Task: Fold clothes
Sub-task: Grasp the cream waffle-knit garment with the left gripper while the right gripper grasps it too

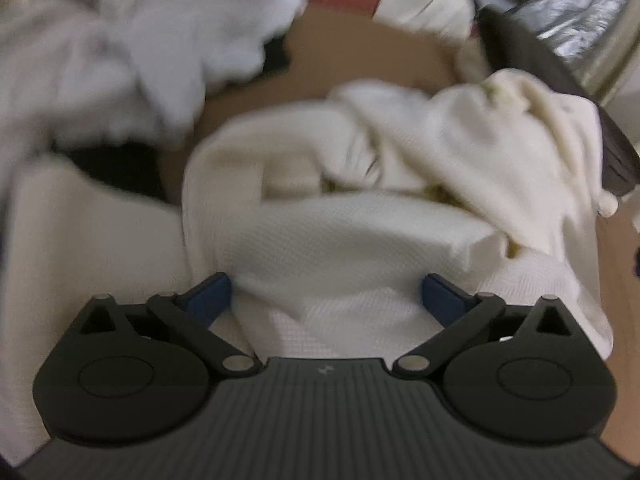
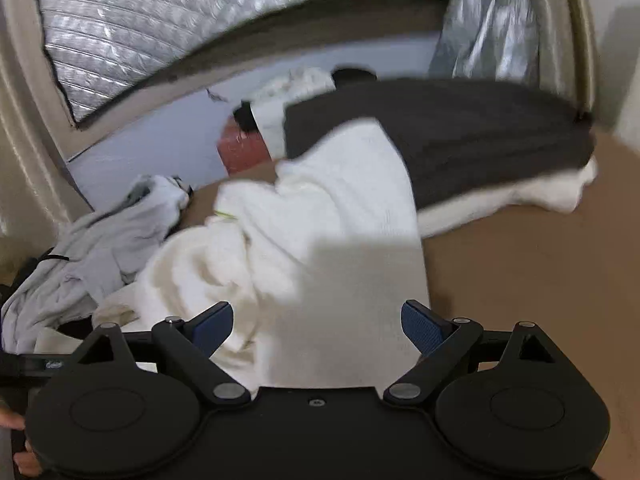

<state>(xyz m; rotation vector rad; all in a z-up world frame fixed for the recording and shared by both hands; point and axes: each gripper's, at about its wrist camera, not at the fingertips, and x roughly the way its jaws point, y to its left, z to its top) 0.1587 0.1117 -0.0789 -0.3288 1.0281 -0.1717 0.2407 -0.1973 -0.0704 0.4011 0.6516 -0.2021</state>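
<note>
Between both spread hand-held grippers (image 1: 326, 294) (image 2: 318, 322), unlabelled cream garment (image 1: 344, 248).

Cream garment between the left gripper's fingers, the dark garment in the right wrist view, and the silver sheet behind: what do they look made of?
Cream garment: seemingly cotton-like waffle knit, matte; a fine grid texture shows near the open left gripper. Dark garment: soft matte knit or fleece, probably; blur hides the weave. Silver sheet: shiny quilted foil, likely bubble insulation, judging by glinting ribbed cells.
</note>
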